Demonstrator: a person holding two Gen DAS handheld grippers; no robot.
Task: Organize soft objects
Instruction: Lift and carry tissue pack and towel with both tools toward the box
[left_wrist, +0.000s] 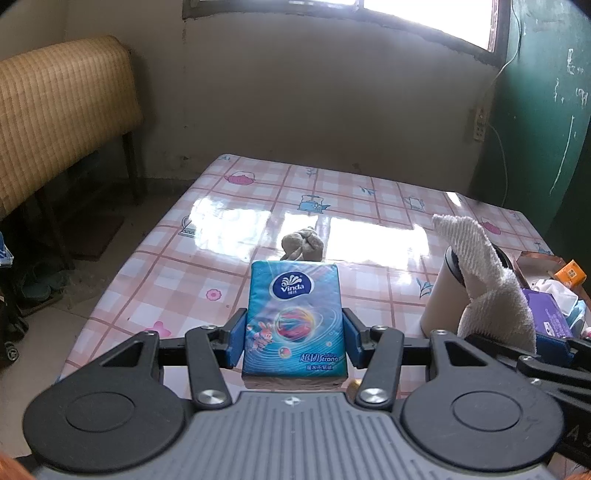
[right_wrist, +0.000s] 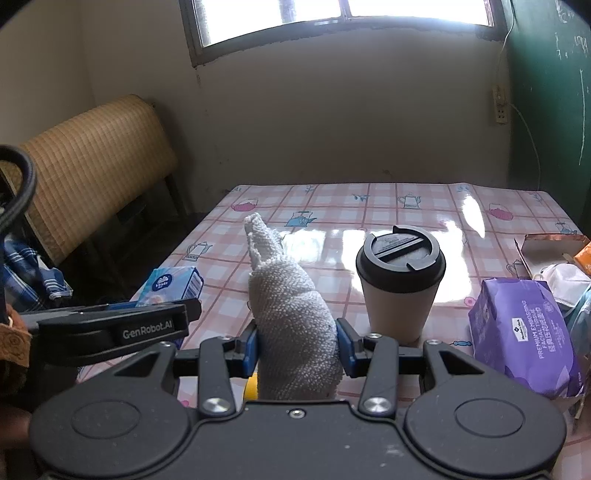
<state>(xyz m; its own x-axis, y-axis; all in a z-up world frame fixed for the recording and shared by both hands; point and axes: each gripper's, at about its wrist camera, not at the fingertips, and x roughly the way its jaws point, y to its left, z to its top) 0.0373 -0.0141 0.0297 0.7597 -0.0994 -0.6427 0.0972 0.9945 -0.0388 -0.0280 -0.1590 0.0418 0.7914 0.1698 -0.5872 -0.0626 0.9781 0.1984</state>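
My left gripper (left_wrist: 294, 336) is shut on a blue Vinda tissue pack (left_wrist: 294, 314), held upright above the near edge of the checked table (left_wrist: 229, 229). The same tissue pack (right_wrist: 171, 282) shows at the left of the right wrist view, with the left gripper's body below it. My right gripper (right_wrist: 297, 345) is shut on a rolled white towel (right_wrist: 291, 314) that sticks up to a point. In the left wrist view this white towel (left_wrist: 487, 280) stands at the right. A small grey-brown plush toy (left_wrist: 303, 242) lies on the table beyond the pack.
A cream cup with a black lid (right_wrist: 400, 280) stands just right of the towel. A purple facial tissue pack (right_wrist: 524, 336) and an open cardboard box (right_wrist: 554, 247) with items sit at the right edge. A woven-backed bench (left_wrist: 62, 110) stands left of the table.
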